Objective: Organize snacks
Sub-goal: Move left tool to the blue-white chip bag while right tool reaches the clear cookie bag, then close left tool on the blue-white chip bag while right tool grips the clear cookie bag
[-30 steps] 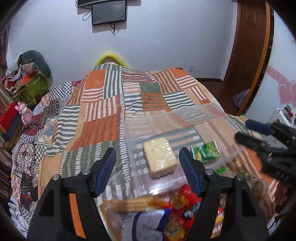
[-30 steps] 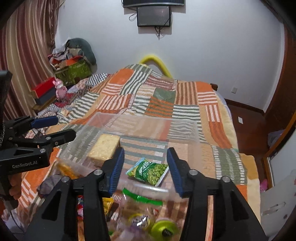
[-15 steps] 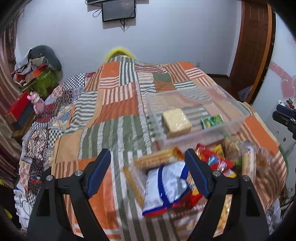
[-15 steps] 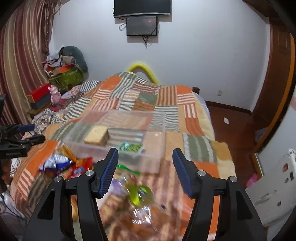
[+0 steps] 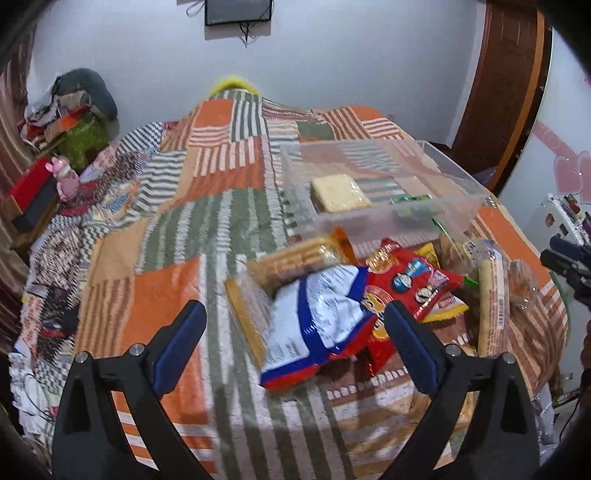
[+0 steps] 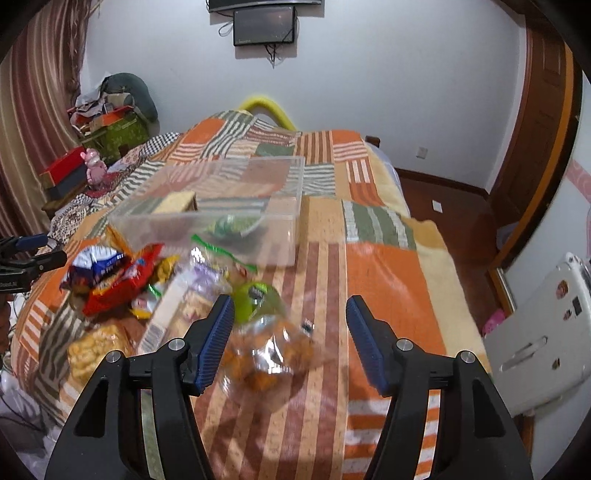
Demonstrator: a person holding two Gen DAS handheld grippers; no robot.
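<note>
**Snack pile and bin on a patchwork bed, both grippers released**

Patchwork quilt [image 5: 159, 221] in orange, green and striped squares covers a bed in a white-walled room; a dark screen [image 6: 264, 21] hangs on the far wall and a wooden door [image 5: 506, 85] stands at the right. On the quilt sits a clear bin [image 5: 380, 218], which holds a pale wrapped block [image 5: 340, 194] and, beside it, a small green packet [image 5: 410, 205]. Just in front of the bin lies the snack pile: a white-and-blue bag [image 5: 317, 325] resting partly on a red bag [image 5: 406, 284], a cracker pack [image 5: 295, 258] behind them, and a long wrapped roll [image 5: 491, 302] to the right.

Left gripper [image 5: 295, 332] hangs over the white-and-blue bag; its jaws have just been opening and stand wide, pads clear of the bag, nothing grasped. Right gripper [image 6: 290, 339] hovers over a clear bag of orange-brown snacks [image 6: 273, 354], beside a green-lidded jar [image 6: 255, 299]; its jaws stand apart and released, and the blurred bag lies below them on the quilt, untouched by the pads.
</note>
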